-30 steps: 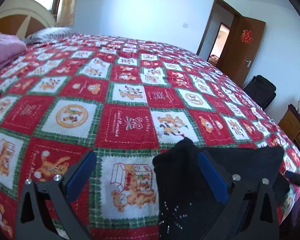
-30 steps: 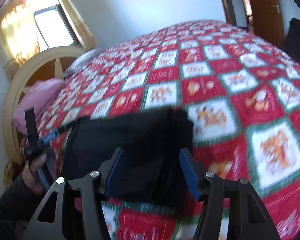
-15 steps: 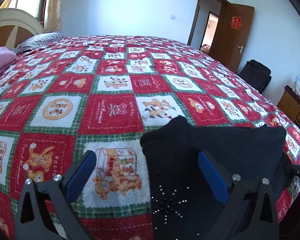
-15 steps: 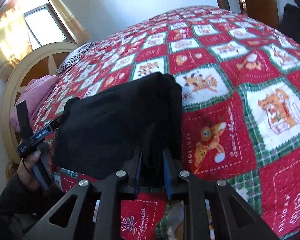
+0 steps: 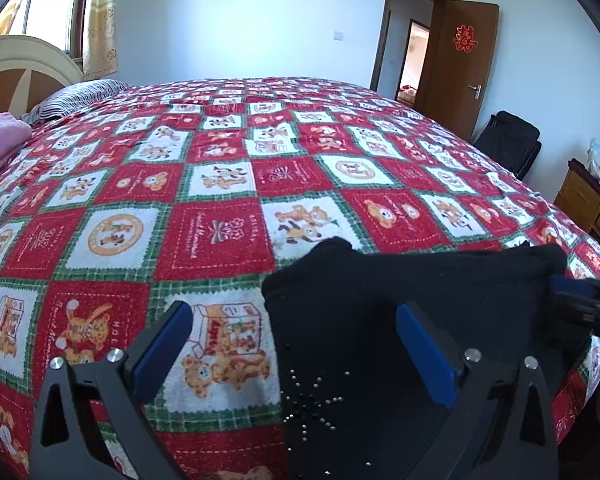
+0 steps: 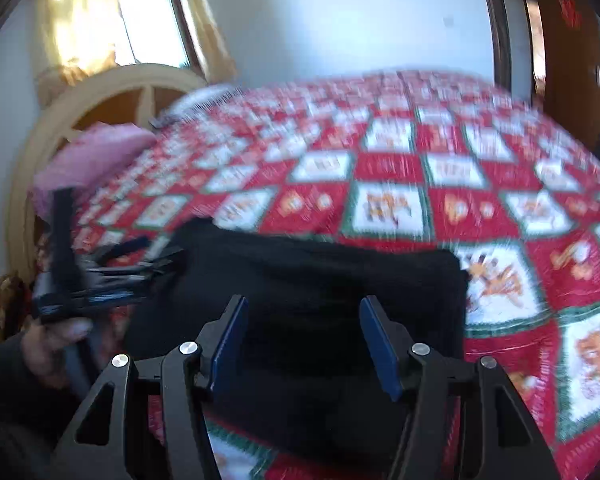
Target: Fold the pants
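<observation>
A bedroom with pale walls holds a wide bed covered by a red, white and green patchwork bedspread (image 5: 220, 236) printed with cartoon bears. At its head stands a cream arched headboard (image 5: 24, 60) under a window hung with yellow curtains (image 5: 98, 20), with a striped pillow (image 5: 76, 96) and a pink blanket (image 5: 0, 140) lying beside it. On the far side a brown wooden door (image 5: 466, 56) bearing a red paper ornament stands open, a black bag (image 5: 508, 140) sits against the wall near it, and a wooden dresser (image 5: 588, 208) shows at the picture's right edge. The black pants (image 5: 400, 312), folded into a compact rectangle, lie flat on the bedspread at the near edge of the bed; a starburst of small silver studs marks the cloth close to the left wrist camera. The left gripper (image 5: 296, 344) hangs over the folded pants' left edge with its jaws spread wide, one blue pad above the bedspread and the other above the black cloth, gripping nothing. The right gripper (image 6: 302, 344) points at the opposite end of the pants; its jaws are opening, the cloth lies beneath and between the pads, and they do not press on it. The right wrist view is blurred, and at its left a hand (image 6: 56, 344) holds the other tool.
</observation>
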Available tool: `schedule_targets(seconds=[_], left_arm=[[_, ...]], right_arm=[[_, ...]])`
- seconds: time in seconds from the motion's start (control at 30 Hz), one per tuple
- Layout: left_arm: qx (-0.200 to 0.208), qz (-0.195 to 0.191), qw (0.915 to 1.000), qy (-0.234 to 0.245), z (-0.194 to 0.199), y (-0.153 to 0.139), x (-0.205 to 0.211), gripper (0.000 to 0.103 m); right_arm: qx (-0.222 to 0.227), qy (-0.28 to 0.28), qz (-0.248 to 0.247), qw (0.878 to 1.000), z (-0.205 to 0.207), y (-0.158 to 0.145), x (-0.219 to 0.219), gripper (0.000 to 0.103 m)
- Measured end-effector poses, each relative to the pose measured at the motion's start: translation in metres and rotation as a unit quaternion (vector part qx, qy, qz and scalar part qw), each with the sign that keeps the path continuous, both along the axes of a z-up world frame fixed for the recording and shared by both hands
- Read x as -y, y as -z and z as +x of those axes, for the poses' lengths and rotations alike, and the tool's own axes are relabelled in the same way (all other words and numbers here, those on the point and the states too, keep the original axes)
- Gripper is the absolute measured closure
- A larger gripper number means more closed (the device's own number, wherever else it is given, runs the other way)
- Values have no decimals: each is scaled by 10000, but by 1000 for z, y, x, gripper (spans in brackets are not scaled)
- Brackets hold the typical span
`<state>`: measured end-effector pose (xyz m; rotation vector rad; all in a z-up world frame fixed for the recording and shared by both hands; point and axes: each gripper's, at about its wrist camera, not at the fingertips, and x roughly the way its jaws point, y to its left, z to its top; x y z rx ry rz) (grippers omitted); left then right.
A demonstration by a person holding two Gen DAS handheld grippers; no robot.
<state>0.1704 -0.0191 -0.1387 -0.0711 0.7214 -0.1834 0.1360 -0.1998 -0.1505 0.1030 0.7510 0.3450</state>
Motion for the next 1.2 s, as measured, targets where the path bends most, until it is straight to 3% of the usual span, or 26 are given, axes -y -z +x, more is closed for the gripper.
schedule_targets(seconds=[0.23,0.6,0.77,0.9,1.03,1.2], left_arm=[[-76,-106,9999,-18,1,3,-3,0],[-71,-184,9998,98,-13,-9,-5,0],[43,-351,9989,319,-33,-18,-4,0],[-243,-193,9981,534,-35,4,9,0],[-418,-150,9975,543,-30,19,13,0],[-256,-170,9985,448,-30,9,0,0]], right_arm=[[-78,92,192,9997,16,12,14,44],[369,-91,-198,9991,-41,-11,-5,43],[13,-345,-329,9989,-57,6,-13,43],[-214,-356,-288,9987,-53,24,-7,43],[-247,-392,-240,9986,-54,21,-6,43],[-5,-307,-167,9994,-57,3,4,43]])
